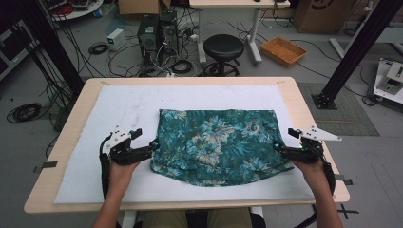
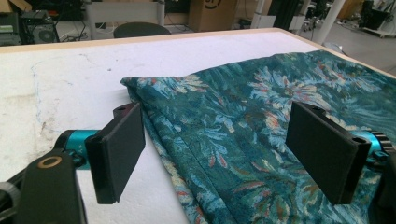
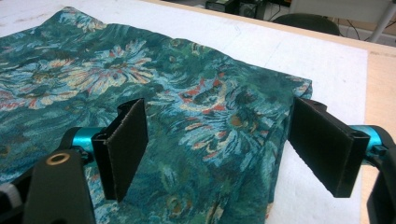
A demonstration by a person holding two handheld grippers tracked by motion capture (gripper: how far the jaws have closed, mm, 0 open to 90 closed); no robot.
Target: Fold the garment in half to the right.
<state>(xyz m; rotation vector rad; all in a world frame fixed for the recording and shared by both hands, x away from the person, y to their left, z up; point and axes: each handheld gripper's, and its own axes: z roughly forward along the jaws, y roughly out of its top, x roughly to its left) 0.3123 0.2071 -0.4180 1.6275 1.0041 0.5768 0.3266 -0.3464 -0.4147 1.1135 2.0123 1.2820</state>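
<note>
Cloth (image 1: 216, 142) lies folded on the white mat (image 1: 128, 102); I hold my left gripper (image 1: 153, 145) and right gripper (image 1: 277, 147) at its side edges, both jaws wide open, gripping nothing.

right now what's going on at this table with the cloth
A person sits at the table with a hand-held gripper in each hand, working on a teal floral cloth that lies folded flat on a white mat. The left gripper sits at the cloth's left edge and the right gripper at its right edge. Both have their jaws wide open, hanging over the cloth's edges with nothing pinched, so the cloth is not held.
</note>
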